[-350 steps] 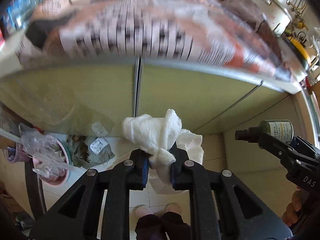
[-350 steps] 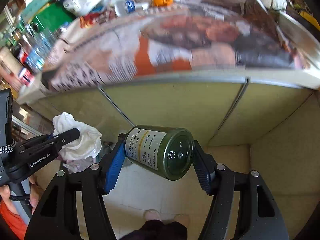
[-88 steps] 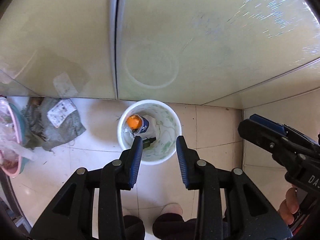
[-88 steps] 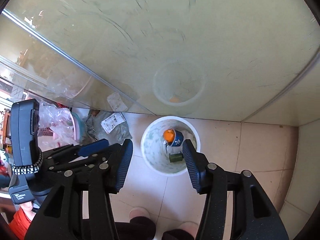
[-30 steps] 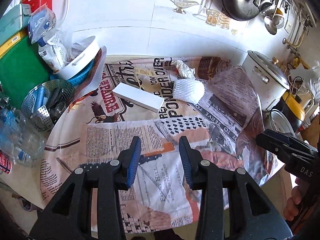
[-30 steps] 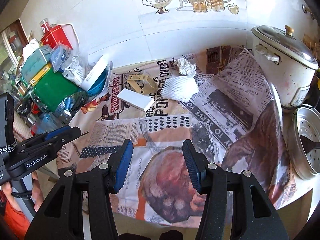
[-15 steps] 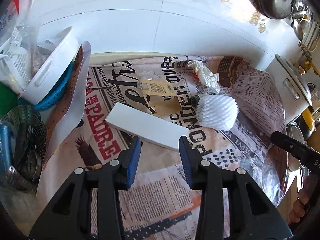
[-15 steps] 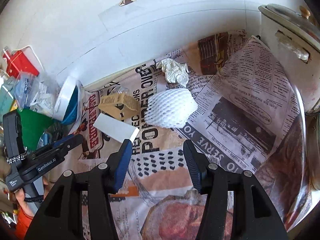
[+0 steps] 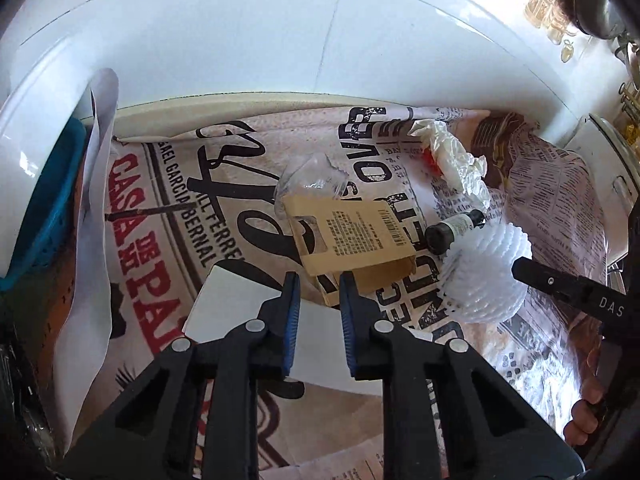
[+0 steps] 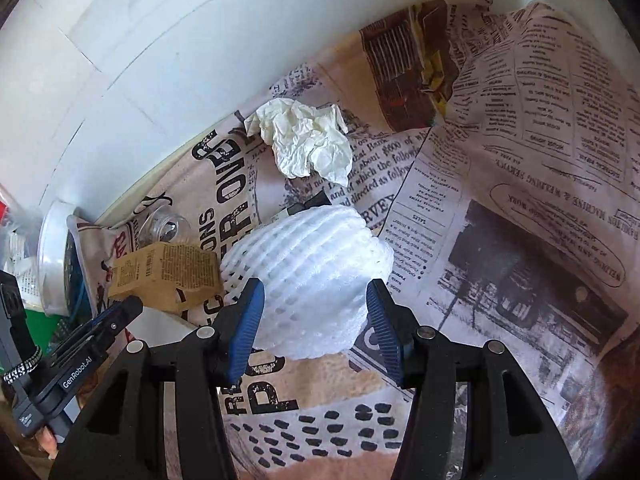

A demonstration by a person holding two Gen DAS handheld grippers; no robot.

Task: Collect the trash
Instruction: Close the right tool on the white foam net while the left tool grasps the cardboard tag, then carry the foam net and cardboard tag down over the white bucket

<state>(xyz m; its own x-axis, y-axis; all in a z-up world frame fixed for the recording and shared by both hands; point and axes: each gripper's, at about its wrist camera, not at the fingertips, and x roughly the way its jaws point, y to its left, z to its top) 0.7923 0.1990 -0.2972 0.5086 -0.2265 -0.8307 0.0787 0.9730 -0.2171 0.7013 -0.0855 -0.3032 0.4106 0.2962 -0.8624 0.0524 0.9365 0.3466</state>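
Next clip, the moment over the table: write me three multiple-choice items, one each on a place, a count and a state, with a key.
1. The small dark bottle lies:
A) in a blue basket
B) between the brown cardboard pack and the white foam fruit net
C) on a pot lid

2. Crumpled white paper wads on the newspaper-print cloth:
A) one
B) three
C) none

3. The right hand-held gripper is:
A) shut on paper
B) shut, empty
C) open, astride the net

Key: B, the bottle shows in that gap; A, only one wad is visible; C, the pads stand wide apart with the net between them.
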